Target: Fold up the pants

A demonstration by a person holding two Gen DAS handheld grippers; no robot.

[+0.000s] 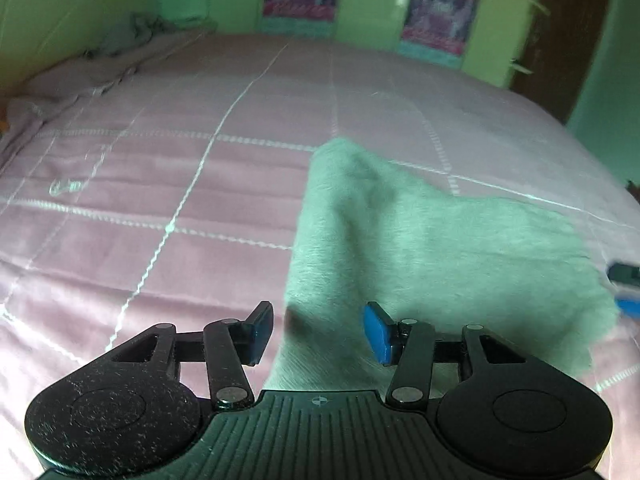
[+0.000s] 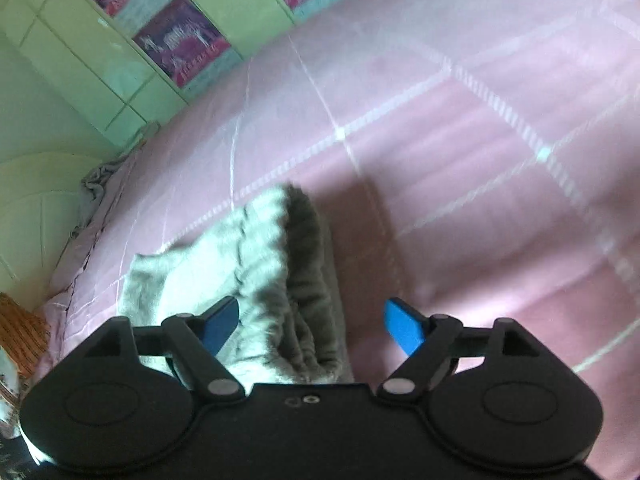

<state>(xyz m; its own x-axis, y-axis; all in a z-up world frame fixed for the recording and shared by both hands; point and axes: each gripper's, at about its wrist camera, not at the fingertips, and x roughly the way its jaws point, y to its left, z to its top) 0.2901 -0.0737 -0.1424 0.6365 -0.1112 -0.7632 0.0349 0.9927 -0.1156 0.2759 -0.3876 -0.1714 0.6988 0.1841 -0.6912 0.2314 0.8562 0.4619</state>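
Note:
Grey-green pants lie folded into a flat bundle on the pink bedspread. My left gripper hovers over the bundle's near left edge. It is open and its blue pads touch no cloth. At the far right edge of that view, the right gripper's fingers show just past the bundle's right side. In the right wrist view the pants show a gathered, shadowed end. My right gripper is open around that end, with both pads clear of the cloth.
White stitched lines cross the bedspread. A crumpled grey cloth lies at the bed's far left corner. Green wardrobe doors with posters stand behind the bed, next to a dark door. A woven brown thing sits beside the bed.

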